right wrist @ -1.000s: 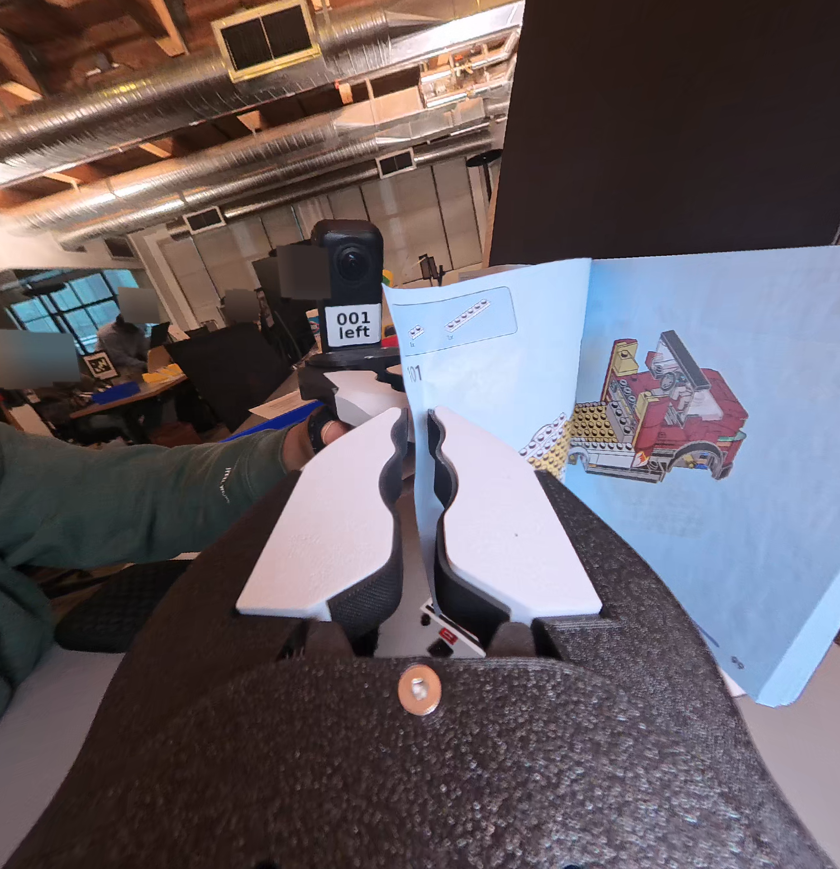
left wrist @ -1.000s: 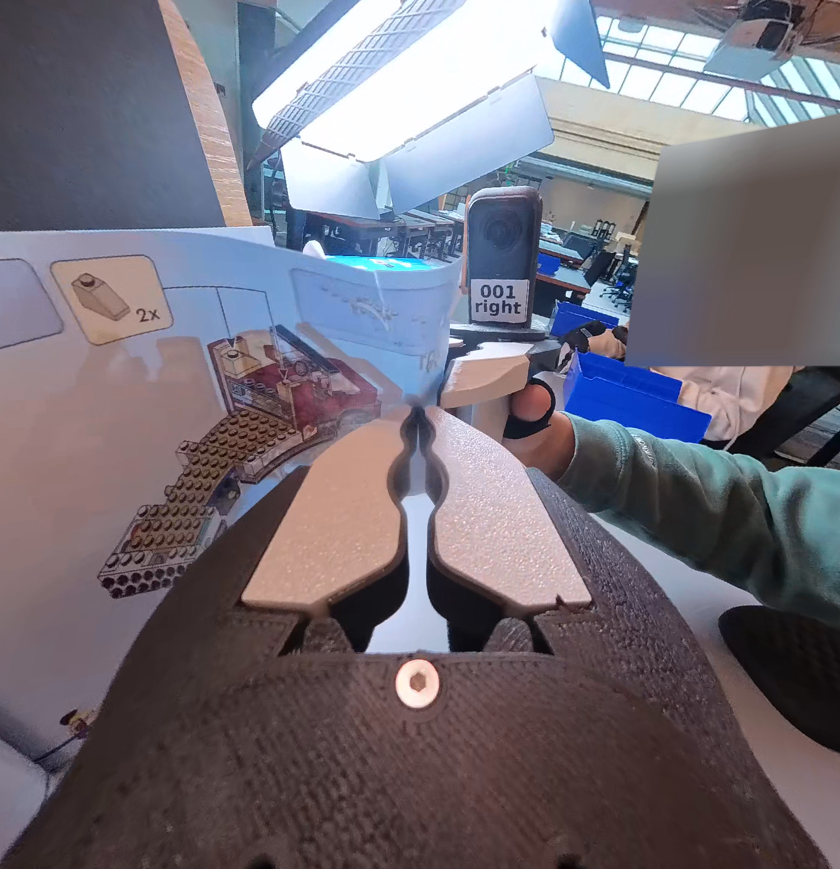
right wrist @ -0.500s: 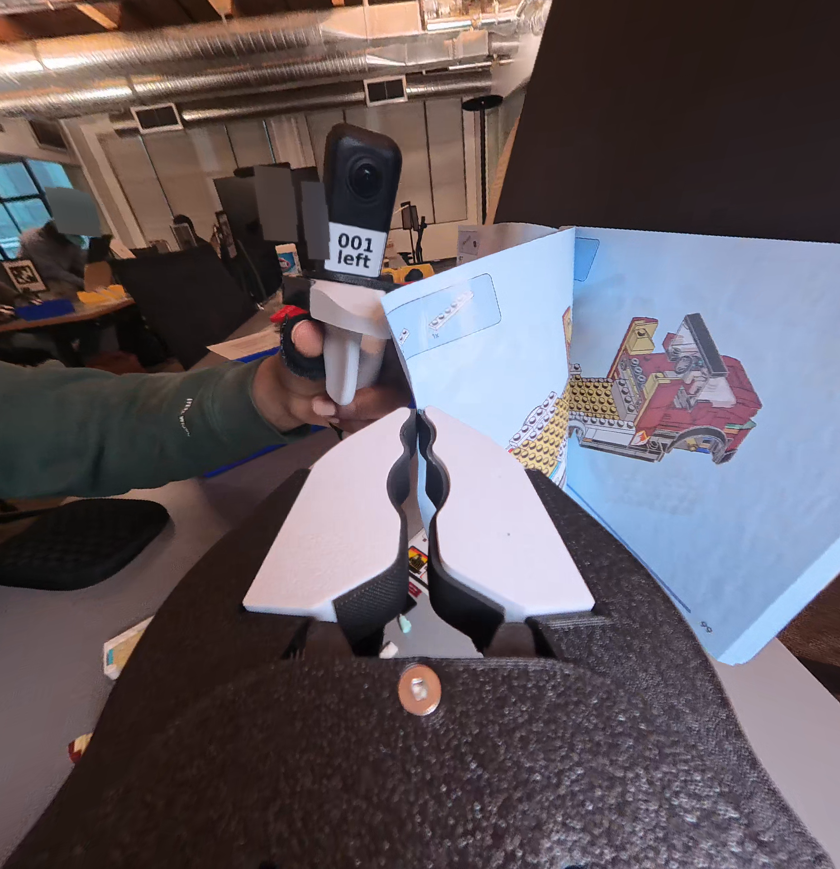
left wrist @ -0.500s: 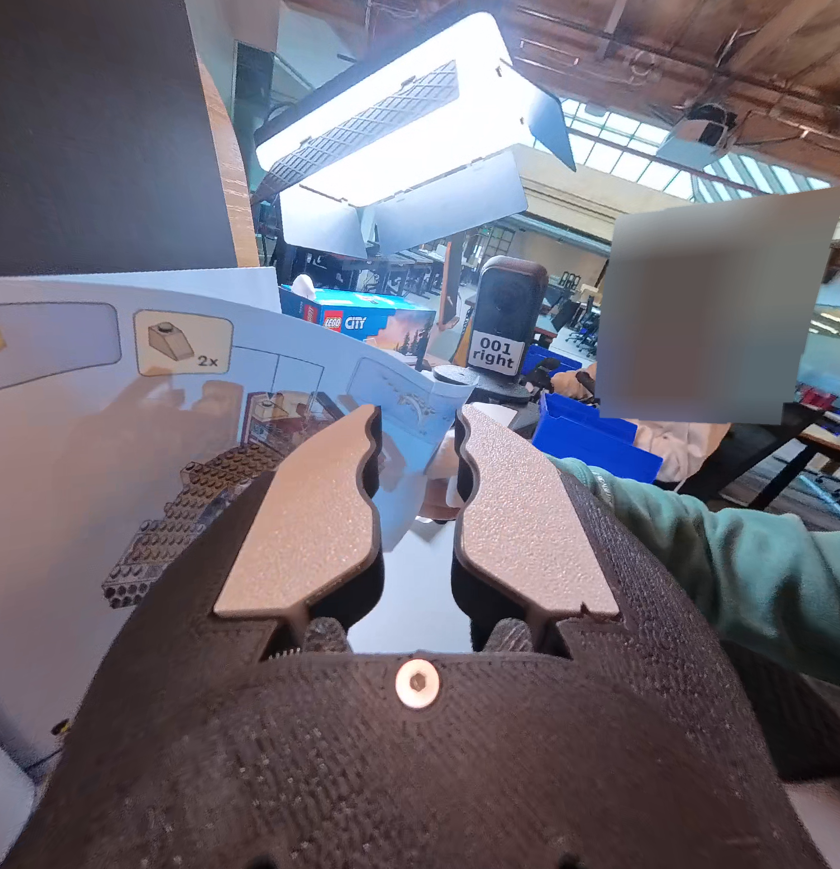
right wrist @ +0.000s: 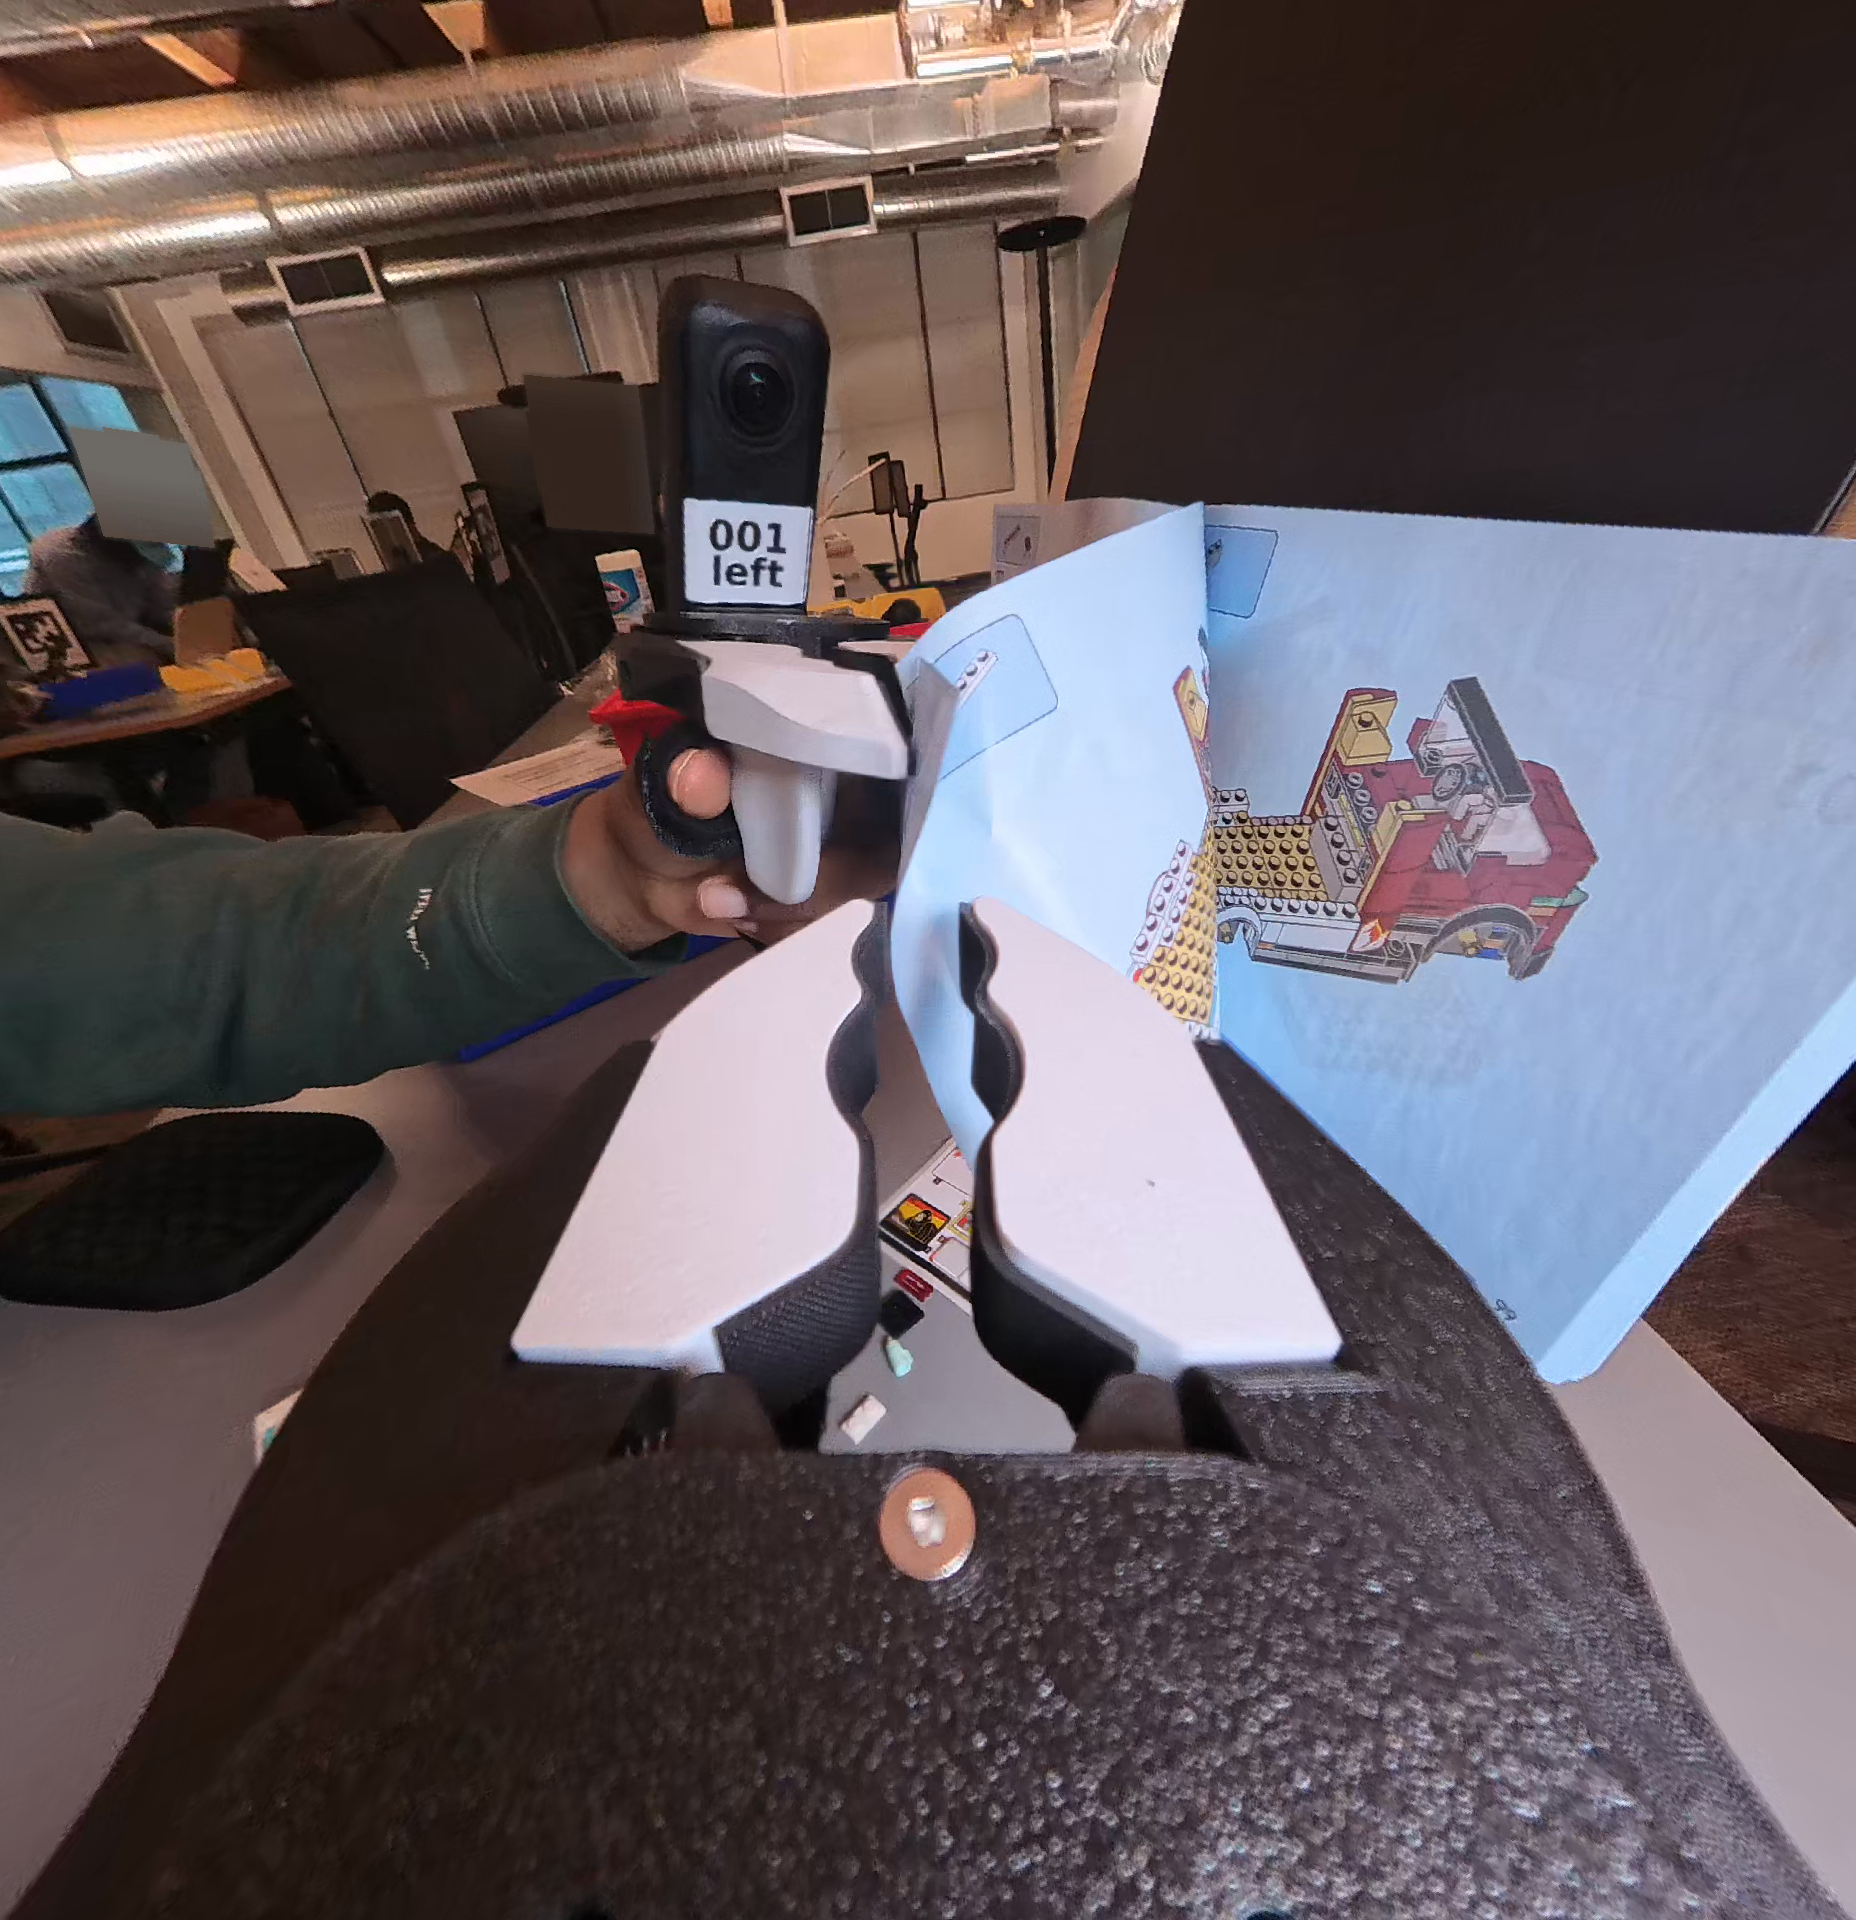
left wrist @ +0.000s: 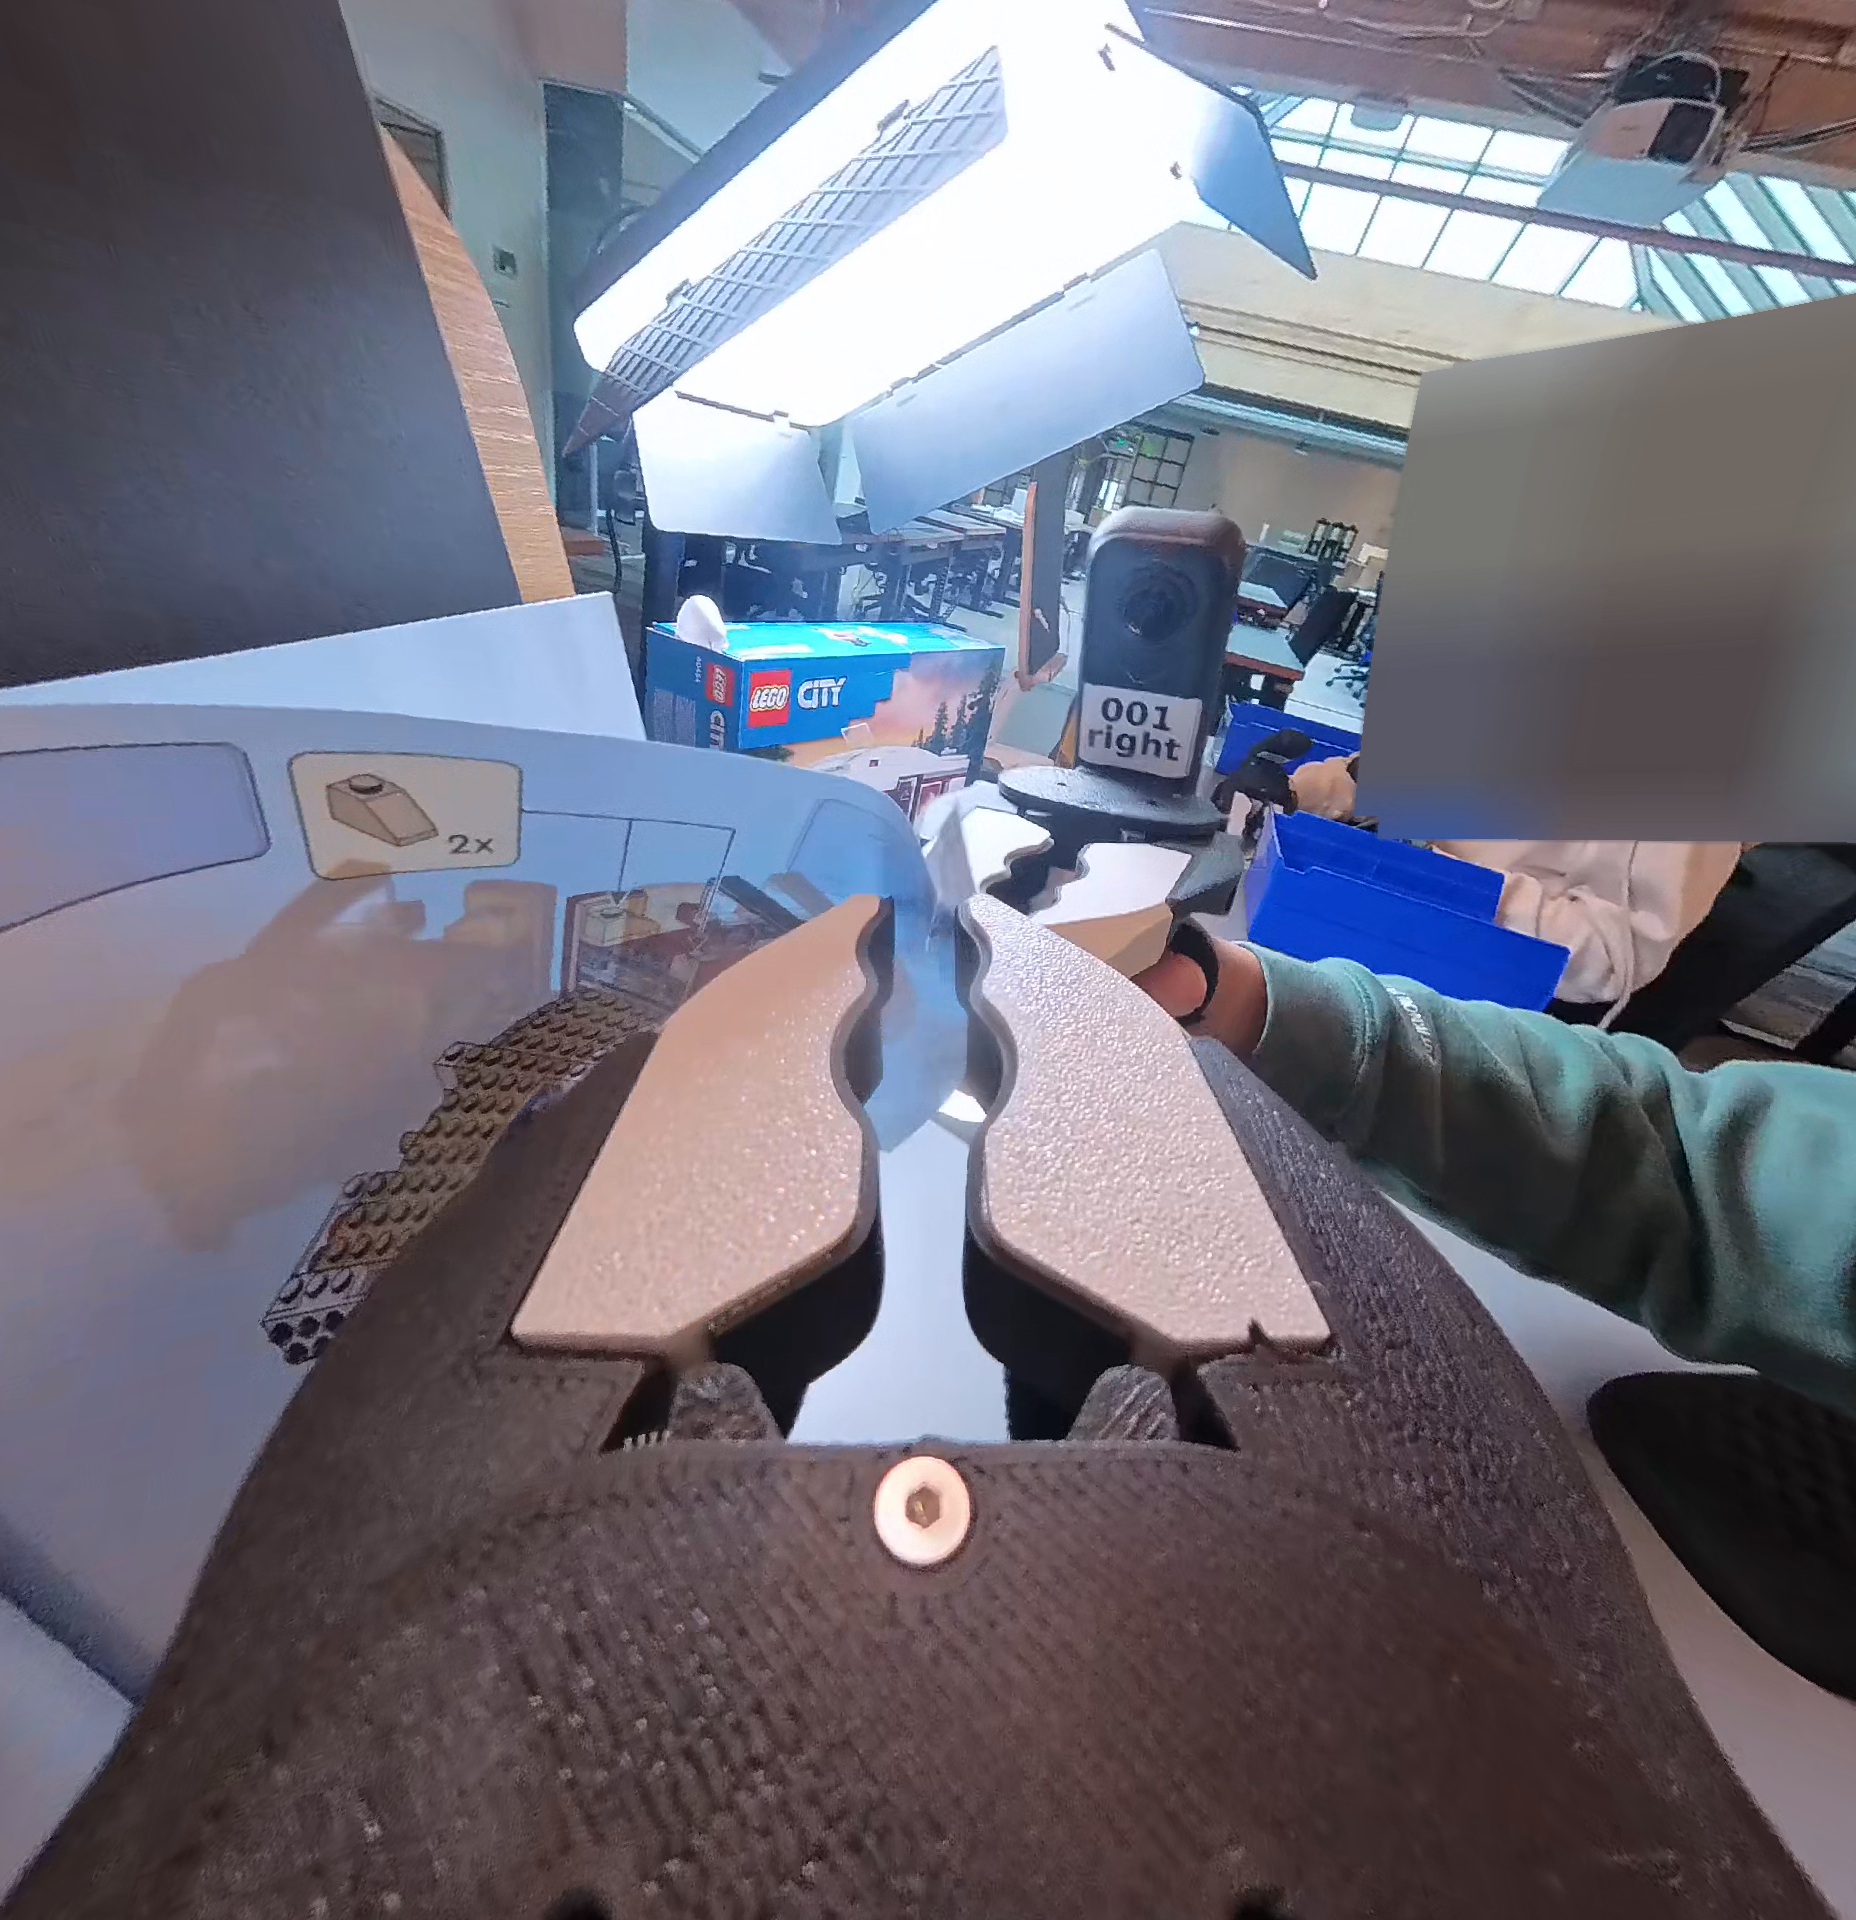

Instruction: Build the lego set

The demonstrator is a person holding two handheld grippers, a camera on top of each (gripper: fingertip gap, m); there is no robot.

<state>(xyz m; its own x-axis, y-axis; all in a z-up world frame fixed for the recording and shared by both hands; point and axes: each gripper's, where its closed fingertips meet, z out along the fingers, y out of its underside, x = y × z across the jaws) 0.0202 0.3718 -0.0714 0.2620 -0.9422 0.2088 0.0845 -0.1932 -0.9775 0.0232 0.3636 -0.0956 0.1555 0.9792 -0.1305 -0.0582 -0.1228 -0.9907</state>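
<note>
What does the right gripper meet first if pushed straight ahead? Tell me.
The curled light-blue instruction booklet page already sits between the open jaws of the right gripper; behind it, probably the left gripper, though depth is unclear.

Bright studio light panel [left wrist: 882, 239] is hung overhead; silver ceiling ducts [right wrist: 467, 156], skylights [left wrist: 1672, 229], distant desks [right wrist: 124, 717] are seen.
</note>
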